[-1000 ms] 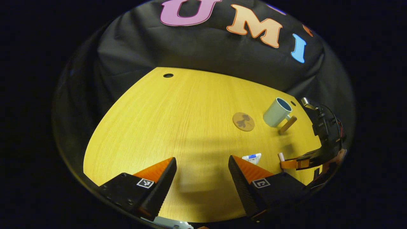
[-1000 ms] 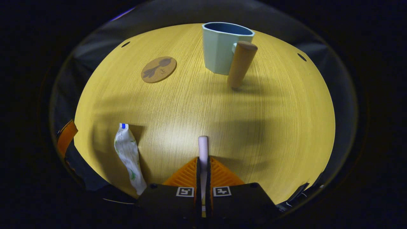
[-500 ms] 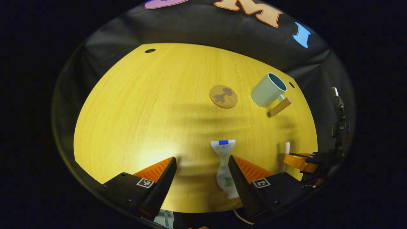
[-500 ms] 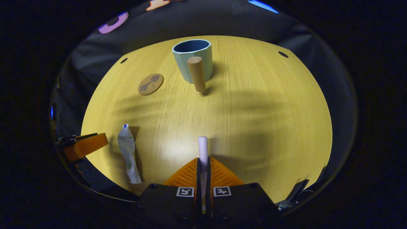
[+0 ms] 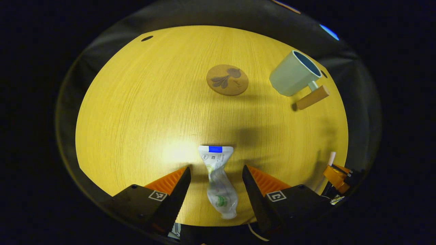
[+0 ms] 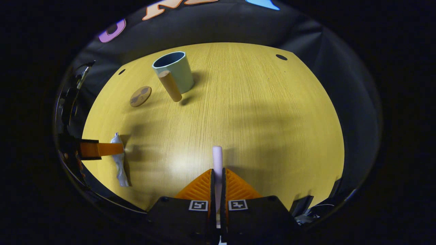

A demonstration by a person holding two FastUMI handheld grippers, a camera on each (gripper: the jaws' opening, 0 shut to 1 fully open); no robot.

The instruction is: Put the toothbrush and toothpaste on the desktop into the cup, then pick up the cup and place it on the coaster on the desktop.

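Pale green cup (image 5: 293,73), blue inside

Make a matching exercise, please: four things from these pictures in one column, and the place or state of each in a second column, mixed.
Things:
1. toothpaste
2. toothbrush
3. cup
4. coaster

States:
A. clamped in the shut right gripper
B. upright on the desktop, nothing in it
C. lying between the open left gripper's fingers
D. flat on the desktop, nothing on it

Pairs: 1-C, 2-A, 3-B, 4-D

Yellow wooden desktop (image 5: 136,102) (small dark holes (image 5: 147,38))
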